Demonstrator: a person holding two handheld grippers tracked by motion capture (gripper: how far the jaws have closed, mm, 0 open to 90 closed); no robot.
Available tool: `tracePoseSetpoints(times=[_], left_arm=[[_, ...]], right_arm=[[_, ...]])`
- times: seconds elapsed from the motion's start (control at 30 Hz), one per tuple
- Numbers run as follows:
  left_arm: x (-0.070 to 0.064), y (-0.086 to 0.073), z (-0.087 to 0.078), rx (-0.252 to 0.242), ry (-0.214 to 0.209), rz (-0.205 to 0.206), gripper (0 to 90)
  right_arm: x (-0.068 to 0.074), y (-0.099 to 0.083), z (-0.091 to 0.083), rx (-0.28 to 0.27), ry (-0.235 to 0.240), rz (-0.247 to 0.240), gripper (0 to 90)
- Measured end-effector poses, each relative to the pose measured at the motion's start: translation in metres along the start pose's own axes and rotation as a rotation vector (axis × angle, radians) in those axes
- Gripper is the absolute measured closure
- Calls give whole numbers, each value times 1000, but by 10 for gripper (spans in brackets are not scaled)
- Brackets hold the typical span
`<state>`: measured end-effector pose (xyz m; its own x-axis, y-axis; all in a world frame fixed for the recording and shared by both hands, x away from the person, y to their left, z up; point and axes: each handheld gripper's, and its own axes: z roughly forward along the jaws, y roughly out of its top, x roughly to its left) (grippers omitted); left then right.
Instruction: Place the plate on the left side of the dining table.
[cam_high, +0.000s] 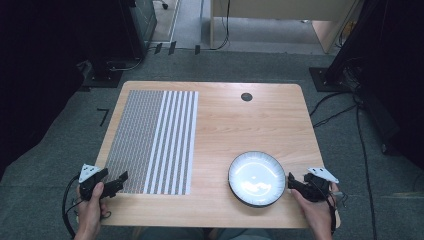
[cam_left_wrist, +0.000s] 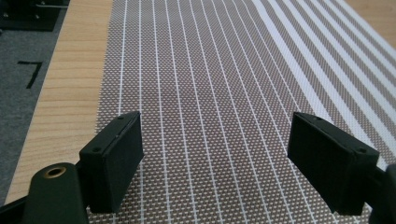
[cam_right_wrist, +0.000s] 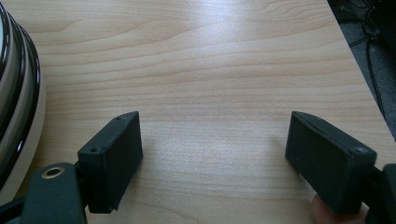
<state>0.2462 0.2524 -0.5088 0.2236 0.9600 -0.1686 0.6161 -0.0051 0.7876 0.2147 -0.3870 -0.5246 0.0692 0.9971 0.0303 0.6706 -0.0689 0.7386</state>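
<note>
A woven placemat (cam_high: 152, 142) with fine white lines and broader white stripes lies on the left half of the wooden table (cam_high: 250, 125). My left gripper (cam_high: 116, 183) rests at the mat's near left corner, open with nothing between its jaws; the left gripper view looks along the placemat (cam_left_wrist: 210, 93). A white plate with a dark rim (cam_high: 256, 178) sits near the table's front right. My right gripper (cam_high: 295, 182) is just right of the plate, open and empty over bare wood. The plate's rim (cam_right_wrist: 18, 116) shows at the left edge of the right gripper view.
A small dark round grommet (cam_high: 246, 96) sits in the table's far middle. Cables (cam_high: 362, 145) run over the grey carpet to the right. Dark stands and a wooden desk are beyond the far edge. Bare wood lies between mat and plate.
</note>
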Motion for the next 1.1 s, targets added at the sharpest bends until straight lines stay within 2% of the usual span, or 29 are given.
tracePoseSetpoints(times=[0.07,0.1,0.2,0.27,0.33,0.37,0.43,0.57,0.7,0.8,0.9,1.07,1.1], left_arm=[[1,0,0,-4,5,-6,198],[1,1,-1,-11,30,-13,219],[0,0,-1,-9,35,-4,213],[-4,1,-2,-11,47,9,199],[-13,5,-4,-8,76,41,193],[-16,7,-5,-8,77,44,188],[-23,11,-6,-12,46,27,170],[-32,15,-6,-4,35,31,151],[-41,19,-3,-8,15,6,146],[-48,21,-1,-11,10,13,146],[-57,26,0,-20,30,35,146],[-74,34,3,-31,9,56,146],[-74,34,3,-31,9,56,146]], right_arm=[[0,0,0,1,0,2,186],[0,0,0,0,-1,1,186],[0,0,0,0,-2,3,186],[0,0,0,0,-2,3,190],[0,0,0,-4,-9,12,208],[0,0,0,-3,-10,14,209],[-1,0,0,-6,-9,14,210],[-5,1,-3,-21,-21,34,233],[-8,4,-8,-50,-25,52,257],[-7,7,-12,-63,-17,54,261],[-6,8,-15,-70,-6,74,277],[-6,10,-23,-88,11,110,293],[-6,11,-24,-91,10,114,297]])
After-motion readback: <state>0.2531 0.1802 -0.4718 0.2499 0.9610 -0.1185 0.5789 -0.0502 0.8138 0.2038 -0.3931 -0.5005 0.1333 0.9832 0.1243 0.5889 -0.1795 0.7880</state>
